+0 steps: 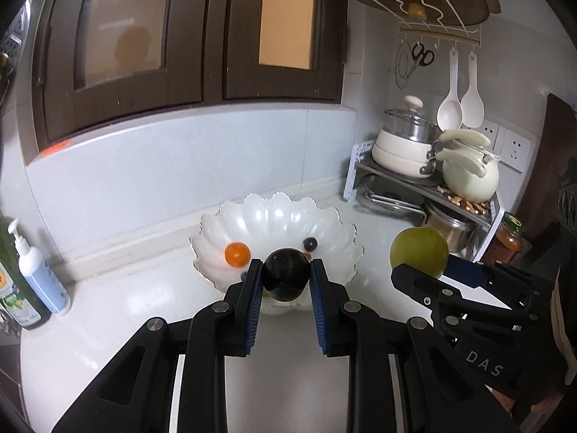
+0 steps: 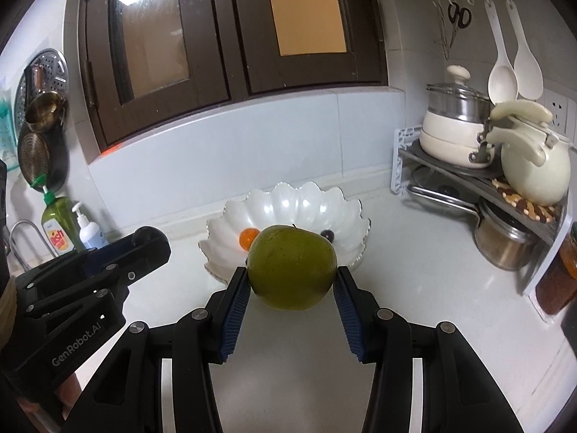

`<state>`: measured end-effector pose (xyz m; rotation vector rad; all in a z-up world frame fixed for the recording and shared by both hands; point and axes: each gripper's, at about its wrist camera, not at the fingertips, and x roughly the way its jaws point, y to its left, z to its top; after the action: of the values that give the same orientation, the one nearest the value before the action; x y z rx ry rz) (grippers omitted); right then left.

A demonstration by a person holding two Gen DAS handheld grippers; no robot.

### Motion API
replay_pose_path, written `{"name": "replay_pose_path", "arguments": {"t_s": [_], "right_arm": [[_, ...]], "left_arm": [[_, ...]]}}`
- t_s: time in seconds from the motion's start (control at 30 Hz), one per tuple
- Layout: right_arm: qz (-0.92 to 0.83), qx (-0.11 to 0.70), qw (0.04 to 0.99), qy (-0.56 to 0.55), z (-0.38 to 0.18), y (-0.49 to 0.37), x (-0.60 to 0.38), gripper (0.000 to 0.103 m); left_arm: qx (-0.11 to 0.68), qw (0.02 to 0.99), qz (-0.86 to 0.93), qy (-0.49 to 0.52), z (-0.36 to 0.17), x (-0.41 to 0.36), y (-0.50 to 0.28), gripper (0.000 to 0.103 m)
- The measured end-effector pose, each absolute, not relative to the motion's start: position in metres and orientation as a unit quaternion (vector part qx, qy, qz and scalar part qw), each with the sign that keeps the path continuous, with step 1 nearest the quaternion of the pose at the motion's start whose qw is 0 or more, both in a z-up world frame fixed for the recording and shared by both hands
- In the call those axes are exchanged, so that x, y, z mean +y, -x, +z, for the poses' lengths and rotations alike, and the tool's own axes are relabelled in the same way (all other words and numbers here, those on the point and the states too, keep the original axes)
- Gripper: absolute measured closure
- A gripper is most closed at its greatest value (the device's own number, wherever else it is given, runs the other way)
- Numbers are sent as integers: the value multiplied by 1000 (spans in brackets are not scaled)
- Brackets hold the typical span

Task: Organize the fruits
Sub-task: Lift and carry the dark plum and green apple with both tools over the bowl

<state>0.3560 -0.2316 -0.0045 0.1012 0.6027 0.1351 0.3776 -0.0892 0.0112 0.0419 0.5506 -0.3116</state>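
Right now, the left hand-held gripper (image 1: 286,277) squeezes a dark round plum (image 1: 286,275) between its blue pads. The plum is shiny and almost black, and it sits in the middle of the left wrist view, just in front of the white bowl (image 1: 252,216). The right hand-held gripper (image 2: 292,281) squeezes a big green apple (image 2: 293,267), smooth and round, in the middle of its own view. The bowl has a wavy rim like flower petals. Inside it lie a small orange fruit (image 1: 237,254) and a small dark berry (image 1: 310,243), well apart from each other, with bare room between them. The white tabletop (image 2: 414,270) is open to the right of the bowl. Farther right, a rack (image 2: 468,176) with pots stands in the corner. At the left edge, soap bottles (image 1: 39,281) stand near the wall.
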Motion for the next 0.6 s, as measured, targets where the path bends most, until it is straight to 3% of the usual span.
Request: {"name": "replay_pose_path", "arguments": {"t_s": [0.6], "right_arm": [[75, 292, 952, -43, 8, -407, -231, 54]], "left_arm": [[257, 956, -138, -27, 31, -96, -425, 77]]}}
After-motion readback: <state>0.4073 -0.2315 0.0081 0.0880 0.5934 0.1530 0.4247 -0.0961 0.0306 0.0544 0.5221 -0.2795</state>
